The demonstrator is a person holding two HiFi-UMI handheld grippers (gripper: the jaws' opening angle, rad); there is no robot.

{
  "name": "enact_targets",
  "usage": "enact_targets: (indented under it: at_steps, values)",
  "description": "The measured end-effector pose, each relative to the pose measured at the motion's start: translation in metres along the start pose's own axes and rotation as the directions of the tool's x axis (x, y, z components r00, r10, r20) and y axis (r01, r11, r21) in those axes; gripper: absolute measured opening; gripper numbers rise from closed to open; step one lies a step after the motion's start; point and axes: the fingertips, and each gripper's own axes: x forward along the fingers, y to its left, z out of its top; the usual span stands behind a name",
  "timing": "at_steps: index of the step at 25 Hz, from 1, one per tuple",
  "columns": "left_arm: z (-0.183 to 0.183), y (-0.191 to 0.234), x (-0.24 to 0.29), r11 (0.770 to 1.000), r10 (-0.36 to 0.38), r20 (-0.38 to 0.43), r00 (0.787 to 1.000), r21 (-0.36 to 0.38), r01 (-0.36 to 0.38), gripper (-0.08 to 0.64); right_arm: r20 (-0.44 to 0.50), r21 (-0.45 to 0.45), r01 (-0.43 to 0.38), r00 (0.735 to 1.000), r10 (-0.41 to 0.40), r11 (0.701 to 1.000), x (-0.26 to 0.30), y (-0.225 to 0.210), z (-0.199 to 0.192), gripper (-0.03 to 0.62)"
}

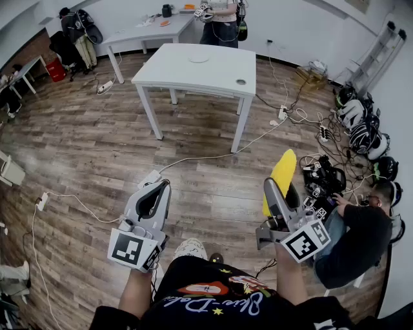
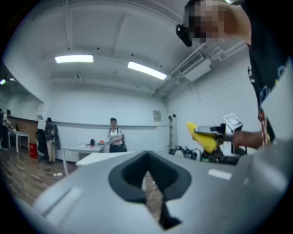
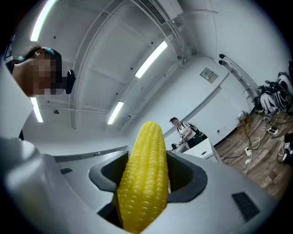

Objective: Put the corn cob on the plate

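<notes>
My right gripper [image 1: 276,193] is shut on a yellow corn cob [image 1: 283,175], which stands up out of the jaws with its tip pointing forward. In the right gripper view the corn cob [image 3: 144,173] fills the gap between the jaws. It also shows from the side in the left gripper view, as the corn cob [image 2: 202,137] at the right. My left gripper [image 1: 159,191] is shut with nothing in it. A white plate [image 1: 198,58] lies on the white table [image 1: 213,74], well ahead of both grippers.
I stand on a wood floor crossed by cables [image 1: 213,155] and power strips. Helmets and gear [image 1: 361,126] are piled at the right wall. A person [image 1: 355,238] sits low at my right. Another person [image 1: 222,19] stands behind the table, by a second table [image 1: 145,31].
</notes>
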Motion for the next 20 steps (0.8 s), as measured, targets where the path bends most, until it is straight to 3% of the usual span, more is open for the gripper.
enact_targets:
  at_steps: [4, 9, 13, 20]
  values:
    - [0.001, 0.023, 0.031, 0.999, 0.044, 0.029, 0.999, -0.021, -0.043, -0.002, -0.011, -0.006, -0.028, 1.0, 0.028, 1.0, 0.029, -0.021, 0.005, 0.264]
    - [-0.025, 0.052, 0.077, 0.999, 0.015, 0.015, 1.0, -0.052, -0.014, -0.002, -0.008, -0.024, -0.007, 1.0, 0.007, 1.0, 0.074, -0.045, 0.004, 0.264]
    - [-0.027, 0.108, 0.123, 0.998, 0.008, 0.035, 0.999, -0.068, -0.005, -0.002, -0.021, -0.049, -0.01, 1.0, 0.009, 0.999, 0.146, -0.061, 0.003, 0.264]
    - [-0.005, 0.213, 0.193, 0.999, -0.022, 0.07, 0.997, 0.047, 0.018, -0.002, -0.007, -0.062, -0.039, 0.999, 0.039, 0.997, 0.293, -0.069, -0.004, 0.264]
